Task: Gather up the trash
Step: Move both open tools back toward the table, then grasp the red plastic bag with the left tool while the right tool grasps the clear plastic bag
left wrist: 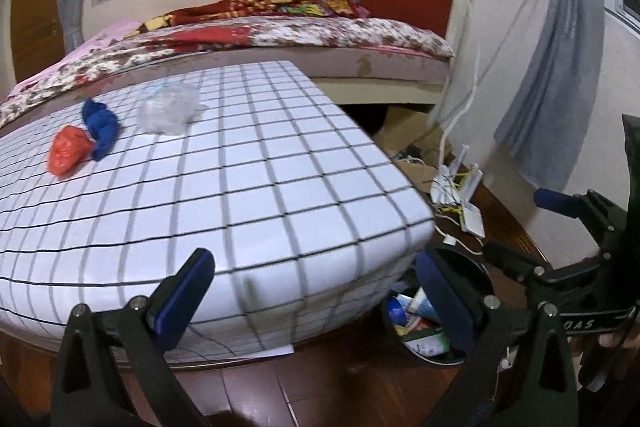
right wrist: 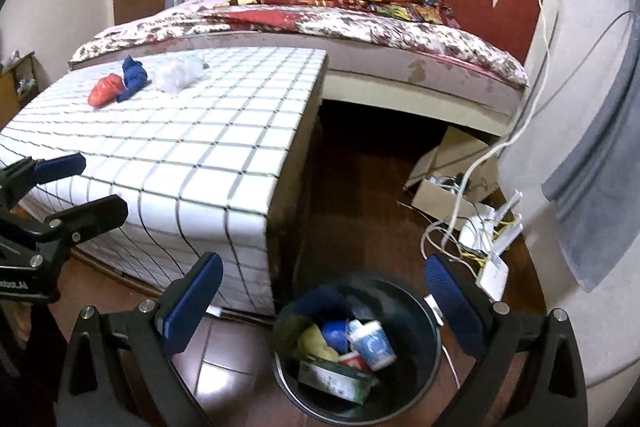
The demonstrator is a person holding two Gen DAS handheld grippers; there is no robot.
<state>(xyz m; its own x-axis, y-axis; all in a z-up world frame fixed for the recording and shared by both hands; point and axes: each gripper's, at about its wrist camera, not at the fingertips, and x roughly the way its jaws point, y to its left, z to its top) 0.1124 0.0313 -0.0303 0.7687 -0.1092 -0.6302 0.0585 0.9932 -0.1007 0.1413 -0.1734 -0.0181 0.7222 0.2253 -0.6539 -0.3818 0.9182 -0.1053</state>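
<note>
Three pieces of trash lie on the far left of a checked white table: an orange-red plastic bag, a blue crumpled bag and a clear plastic bag. A black bin on the floor at the table's near right corner holds a cup, cartons and wrappers. My left gripper is open and empty at the table's near edge. My right gripper is open and empty above the bin.
A bed with a floral cover and red blanket stands behind the table. A cardboard box, a router and white cables lie on the wooden floor at the right wall. A grey curtain hangs at right.
</note>
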